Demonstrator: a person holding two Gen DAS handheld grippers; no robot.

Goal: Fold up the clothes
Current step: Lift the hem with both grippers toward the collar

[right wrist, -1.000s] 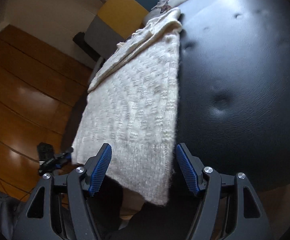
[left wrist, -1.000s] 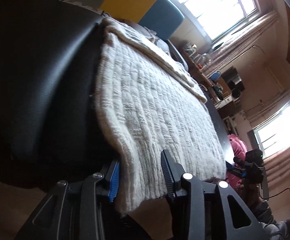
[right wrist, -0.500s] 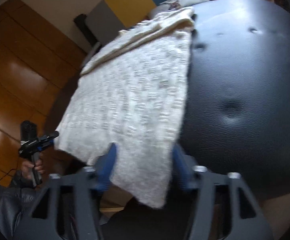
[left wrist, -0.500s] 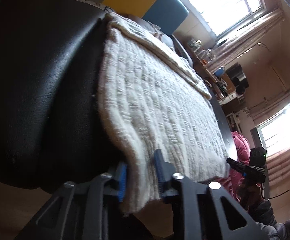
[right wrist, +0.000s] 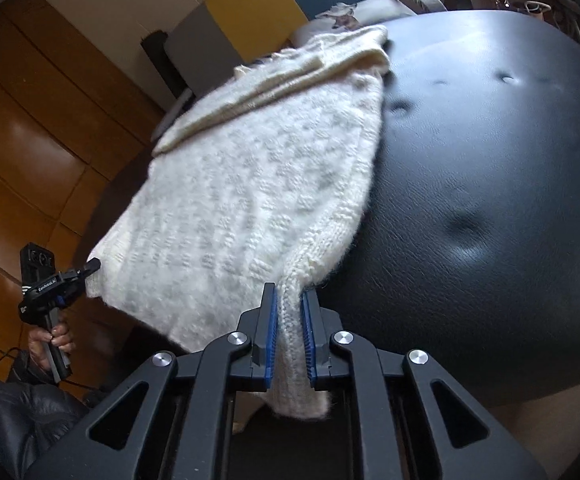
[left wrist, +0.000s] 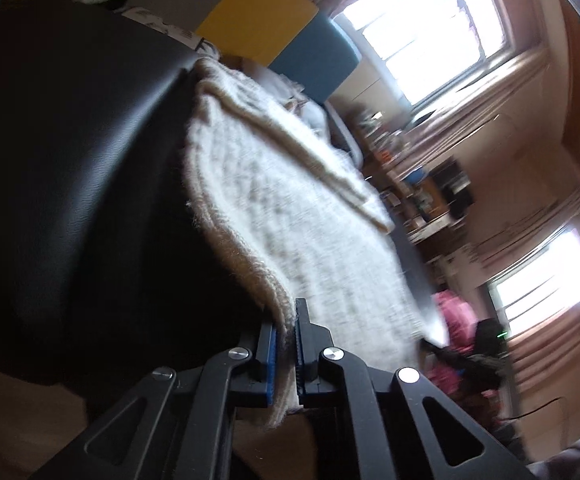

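So the cream-white chunky knitted sweater (right wrist: 250, 184) is spread flat over a big round black leather-look cushioned seat (right wrist: 489, 168), and its near hem is hung off the front edge. A blocky basket-weave pattern is knitted across the body, with a plainer ribbed band along the side edge. At the far end a folded-over part, a sleeve probably, is laid diagonally across the top. The fabric looks thick and a bit fuzzy at the edges.

The right gripper (right wrist: 288, 320) is closing on the near right corner of the hem, and the knit is bunched up tight between its blue-padded fingers (right wrist: 272, 320). The left gripper (left wrist: 284, 344) is clenched on the other near corner, where the hem is squashed thin between the pads. In the right wrist view the left gripper (right wrist: 90, 270) is also seen out at the far corner, gripped by a hand (right wrist: 48, 338).

The left wrist view is blurred quite a bit. Behind the seat, yellow and blue panels (left wrist: 258, 20) and bright windows (left wrist: 421, 28) are seen.
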